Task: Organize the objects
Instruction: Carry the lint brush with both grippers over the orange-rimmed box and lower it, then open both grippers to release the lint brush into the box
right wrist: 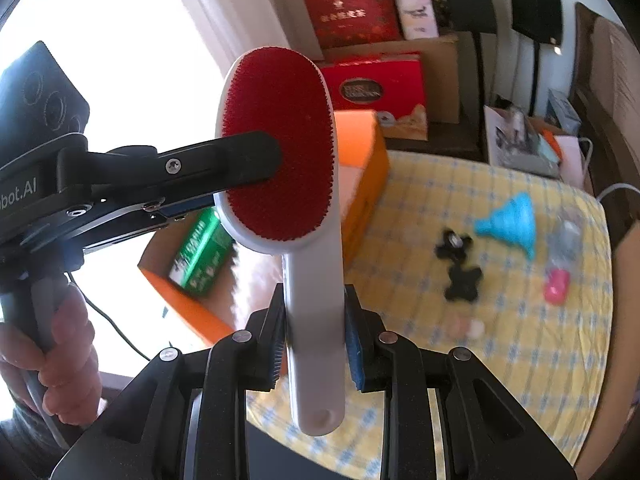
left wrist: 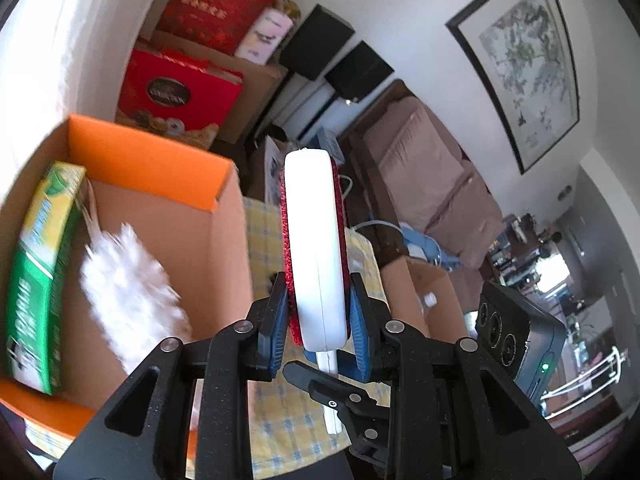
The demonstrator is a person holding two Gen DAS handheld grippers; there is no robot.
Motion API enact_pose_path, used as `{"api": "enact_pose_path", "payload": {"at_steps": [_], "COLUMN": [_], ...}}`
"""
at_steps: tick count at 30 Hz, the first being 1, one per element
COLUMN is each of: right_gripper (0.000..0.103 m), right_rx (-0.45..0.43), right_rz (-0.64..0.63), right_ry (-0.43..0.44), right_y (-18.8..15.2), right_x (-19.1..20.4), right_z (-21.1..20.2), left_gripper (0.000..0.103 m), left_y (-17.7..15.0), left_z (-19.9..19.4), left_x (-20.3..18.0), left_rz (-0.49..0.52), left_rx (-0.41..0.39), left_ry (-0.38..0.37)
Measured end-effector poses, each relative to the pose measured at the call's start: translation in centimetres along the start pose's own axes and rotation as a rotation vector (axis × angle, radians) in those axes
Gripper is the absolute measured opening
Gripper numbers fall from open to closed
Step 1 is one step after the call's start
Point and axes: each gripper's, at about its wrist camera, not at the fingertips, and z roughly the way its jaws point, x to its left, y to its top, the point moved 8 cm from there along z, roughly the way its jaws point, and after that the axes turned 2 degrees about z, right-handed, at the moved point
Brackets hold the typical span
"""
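Both claws grip one white brush (right wrist: 316,312) with red fuzz: left claw (left wrist: 318,320) on its head, right claw (right wrist: 314,332) on its handle, mid-frame.

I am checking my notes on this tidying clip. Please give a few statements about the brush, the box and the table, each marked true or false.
1. Both tongs grip the lint brush. True.
2. The right tongs hold its red head. False: they hold the white handle; the left tongs clamp the head.
3. The orange box is empty. False: it holds a green carton and a white duster.
4. A blue funnel lies on the yellow checked cloth. True.
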Motion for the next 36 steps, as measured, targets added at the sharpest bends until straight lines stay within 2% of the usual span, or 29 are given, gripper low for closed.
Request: {"api": "enact_pose_path", "payload": {"at_steps": [8, 18, 26, 36], "right_gripper": [0.025, 0.025, 0.025, 0.027], "right_rx": [0.02, 0.104, 0.209, 0.241], "right_rz": [-0.021, -0.01, -0.059, -0.14], "right_ry": [0.045, 0.022, -0.079, -0.231], "right_y": [4.0, 6.4, 6.3, 6.5], "right_x": [2.0, 1.8, 1.1, 1.3], "right_z": [3.0, 9.4, 14.3, 16.2], "left_gripper": [0.026, 0.026, 0.026, 0.026], "left_y": [4.0, 6.1, 5.9, 5.2], "left_z": [-0.7, 2.9, 6.4, 8.7], "left_x": [3.8, 9.4, 14.2, 18.0], "left_rz": [-0.027, -0.058, -0.15, -0.265], "left_rx": [-0.018, 0.052, 0.126, 0.143], "left_ry": [0.056, 0.109, 0.096, 0.096]}}
